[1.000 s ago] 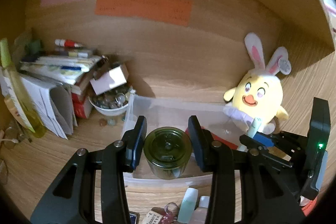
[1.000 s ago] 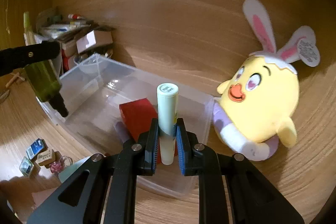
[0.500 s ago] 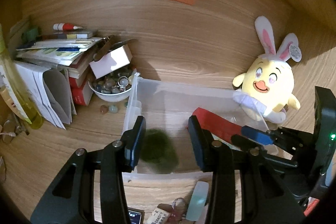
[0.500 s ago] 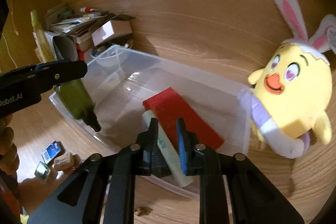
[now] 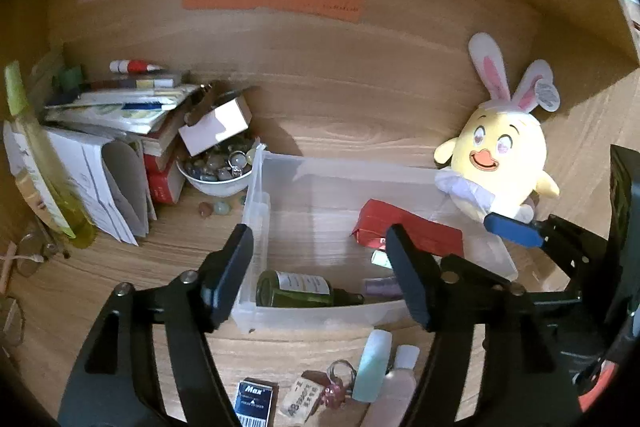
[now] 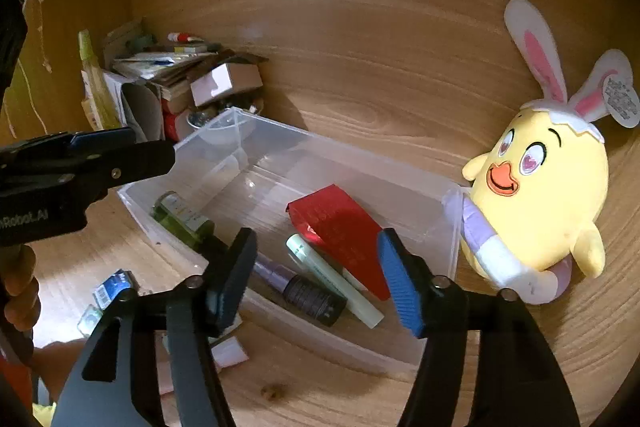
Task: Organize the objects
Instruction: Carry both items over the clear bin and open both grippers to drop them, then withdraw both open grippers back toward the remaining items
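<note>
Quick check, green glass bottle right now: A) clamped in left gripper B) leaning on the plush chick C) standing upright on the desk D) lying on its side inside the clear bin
D: the green bottle lies on its side on the floor of the clear bin, near the front left corner, while the left gripper is open above it with nothing between its fingers.

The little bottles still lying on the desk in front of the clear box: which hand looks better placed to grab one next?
Probably the left. The left gripper is open and empty, with the bottles lying just below it. The right gripper, also open, hangs over the clear box instead.
</note>
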Tool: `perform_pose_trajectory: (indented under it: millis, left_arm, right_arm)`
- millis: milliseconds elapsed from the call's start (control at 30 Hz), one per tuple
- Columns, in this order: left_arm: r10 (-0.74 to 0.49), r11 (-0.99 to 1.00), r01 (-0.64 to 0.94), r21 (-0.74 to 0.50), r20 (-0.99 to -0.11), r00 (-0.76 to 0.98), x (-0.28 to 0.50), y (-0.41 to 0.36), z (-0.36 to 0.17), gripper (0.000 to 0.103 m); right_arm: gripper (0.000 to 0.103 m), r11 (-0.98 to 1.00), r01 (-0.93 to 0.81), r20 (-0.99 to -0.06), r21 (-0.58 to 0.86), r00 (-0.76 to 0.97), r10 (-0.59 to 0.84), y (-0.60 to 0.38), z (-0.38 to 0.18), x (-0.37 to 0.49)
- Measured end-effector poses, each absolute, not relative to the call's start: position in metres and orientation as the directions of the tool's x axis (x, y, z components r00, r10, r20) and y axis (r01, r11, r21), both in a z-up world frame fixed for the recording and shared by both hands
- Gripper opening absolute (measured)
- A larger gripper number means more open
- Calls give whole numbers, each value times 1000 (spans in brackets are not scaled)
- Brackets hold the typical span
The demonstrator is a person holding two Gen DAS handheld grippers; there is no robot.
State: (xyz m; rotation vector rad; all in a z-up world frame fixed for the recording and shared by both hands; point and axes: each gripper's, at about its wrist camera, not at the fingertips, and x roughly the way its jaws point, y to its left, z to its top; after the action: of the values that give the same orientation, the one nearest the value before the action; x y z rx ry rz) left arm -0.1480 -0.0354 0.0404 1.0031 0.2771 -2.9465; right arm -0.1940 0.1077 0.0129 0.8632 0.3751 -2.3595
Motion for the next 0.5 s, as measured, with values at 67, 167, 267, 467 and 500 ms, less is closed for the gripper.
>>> perform_pose_trajectory:
  millis: [67,167,267,467,500]
  left_arm:
    - [41,-986,64,-153,-599,-800,-142,-34,44,75]
    - [23,-991,59,-119,-589,-808,-130,-30,50,80]
    - [12,-994,52,-95,-575,-818,-115,-28,53,87]
    - [19,-996,36,-86,-567,-824,-93,-28,54,92]
    - [17,-996,37,-82,-568,-823,-90,-29,53,92]
  right_arm:
    - [70,-786,616,-649,-52,-619,-442,111,18,-190]
    - [70,-787,615,-634,-58,-631,-447,115,24,-182]
    - [74,-786,615,-622,-71,-643,-447,119,28,-171]
    - [80,-781,617,-596,-95,-664,-452,126,31,-147]
    - [80,-779,619,-594,-100,-665,-452,126,31,-143]
